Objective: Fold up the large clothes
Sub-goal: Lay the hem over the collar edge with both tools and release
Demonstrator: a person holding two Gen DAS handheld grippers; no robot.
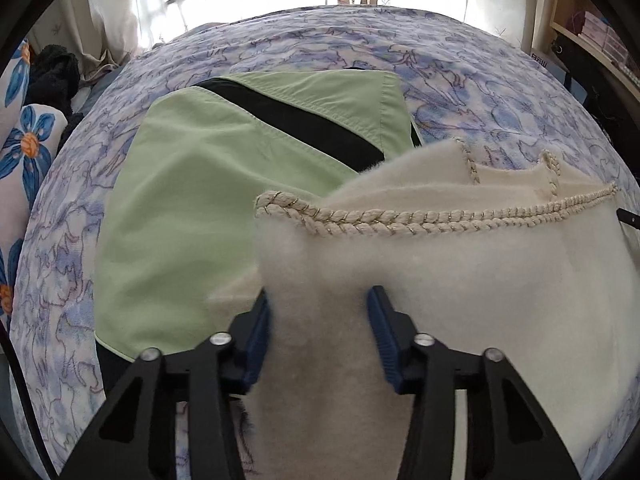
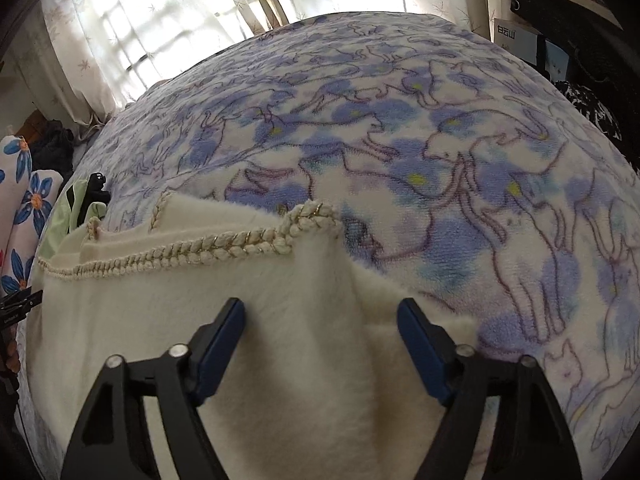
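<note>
A fluffy cream garment (image 1: 460,256) with braided rope trim (image 1: 400,222) lies on the bed; it also shows in the right wrist view (image 2: 240,320). My left gripper (image 1: 320,320) has its jaws apart, with a raised fold of the cream garment standing between the blue pads (image 1: 380,332). My right gripper (image 2: 320,336) is also open, its jaws wide on either side of a cream fold near the garment's right edge. A folded light green garment (image 1: 192,208) with a black stripe lies to the left, partly under the cream one.
The bed is covered by a blue and white cat-print blanket (image 2: 460,160). A blue-flowered pillow (image 1: 28,152) and dark clothes (image 1: 52,76) lie at the left. Curtains (image 2: 140,20) hang behind the bed. Shelves (image 1: 592,32) stand at the right.
</note>
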